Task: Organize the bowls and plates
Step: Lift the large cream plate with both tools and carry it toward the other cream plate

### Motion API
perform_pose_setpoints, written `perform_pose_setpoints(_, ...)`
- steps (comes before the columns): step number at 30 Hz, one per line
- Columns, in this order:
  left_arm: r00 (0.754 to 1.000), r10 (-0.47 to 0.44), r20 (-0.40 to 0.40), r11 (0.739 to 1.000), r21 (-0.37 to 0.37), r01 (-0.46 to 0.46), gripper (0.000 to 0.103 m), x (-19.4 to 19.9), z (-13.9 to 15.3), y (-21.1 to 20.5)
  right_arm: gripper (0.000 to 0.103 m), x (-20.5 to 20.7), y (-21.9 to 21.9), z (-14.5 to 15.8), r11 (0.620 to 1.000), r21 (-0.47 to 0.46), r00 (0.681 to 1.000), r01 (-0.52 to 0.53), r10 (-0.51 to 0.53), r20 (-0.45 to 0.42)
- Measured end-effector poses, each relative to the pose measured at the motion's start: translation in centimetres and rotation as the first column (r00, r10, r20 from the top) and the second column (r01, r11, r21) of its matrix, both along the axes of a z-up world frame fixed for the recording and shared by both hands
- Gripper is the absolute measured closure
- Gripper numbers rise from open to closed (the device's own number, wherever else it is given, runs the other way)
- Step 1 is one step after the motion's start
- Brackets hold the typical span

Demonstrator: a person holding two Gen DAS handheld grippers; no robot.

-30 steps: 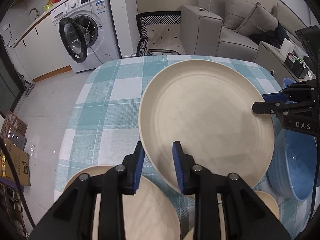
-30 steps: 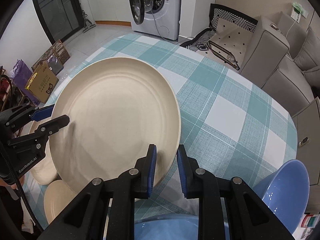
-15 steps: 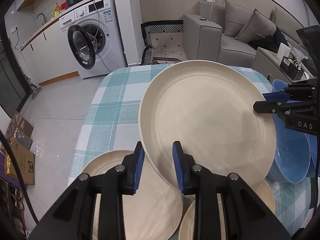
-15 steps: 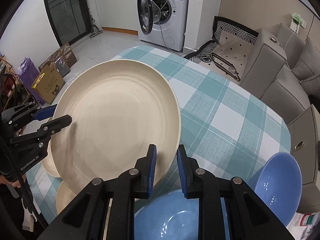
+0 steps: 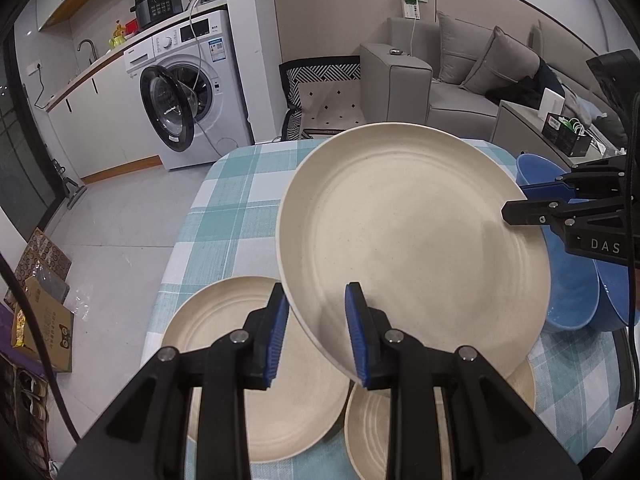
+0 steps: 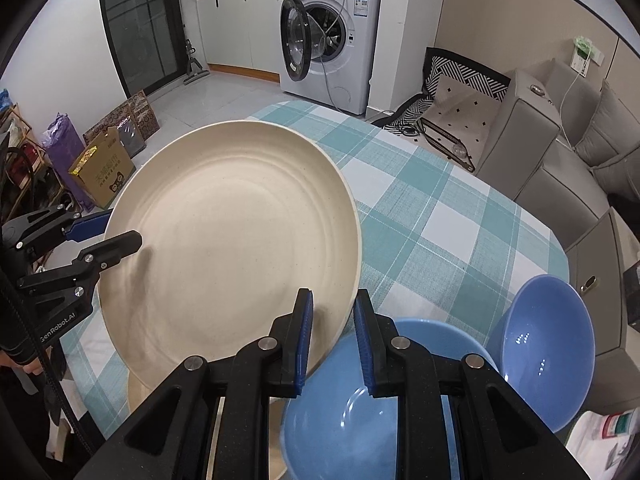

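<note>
A large cream plate (image 5: 412, 236) hangs in the air above the checked table, held by both grippers at opposite rims; it also shows in the right wrist view (image 6: 232, 240). My left gripper (image 5: 316, 332) is shut on its near rim, and my right gripper (image 6: 332, 336) is shut on the other rim. Below lie a second cream plate (image 5: 240, 360) and a smaller cream plate (image 5: 372, 428). Two blue bowls (image 6: 360, 400) (image 6: 544, 356) stand on the table at the right.
The table with the teal checked cloth (image 6: 432, 216) has its far half bare. Beyond it stand a washing machine (image 5: 184, 92) with its door open, a grey sofa (image 5: 460, 80) and a cardboard box (image 6: 104, 176) on the floor.
Both grippers have lifted the large plate higher above the table and drawn it nearer. More of the cream plates and blue bowls below has come into view.
</note>
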State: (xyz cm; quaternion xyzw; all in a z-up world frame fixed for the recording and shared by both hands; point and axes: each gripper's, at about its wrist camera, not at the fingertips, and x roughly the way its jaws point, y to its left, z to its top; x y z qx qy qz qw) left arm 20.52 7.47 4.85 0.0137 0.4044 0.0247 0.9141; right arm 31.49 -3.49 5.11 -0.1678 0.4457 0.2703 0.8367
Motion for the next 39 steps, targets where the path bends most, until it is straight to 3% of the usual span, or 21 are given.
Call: perform_pose_setpoints(39, 0.999, -0.008, 0.041, 1.0, -0.017, 0.009, 0.076, -9.0, -2.0, -0.9, 0.082, -9.3, -2.0, -3.0, 1.0, 0.028, 1.0, -0.007, 0.007, -0.001)
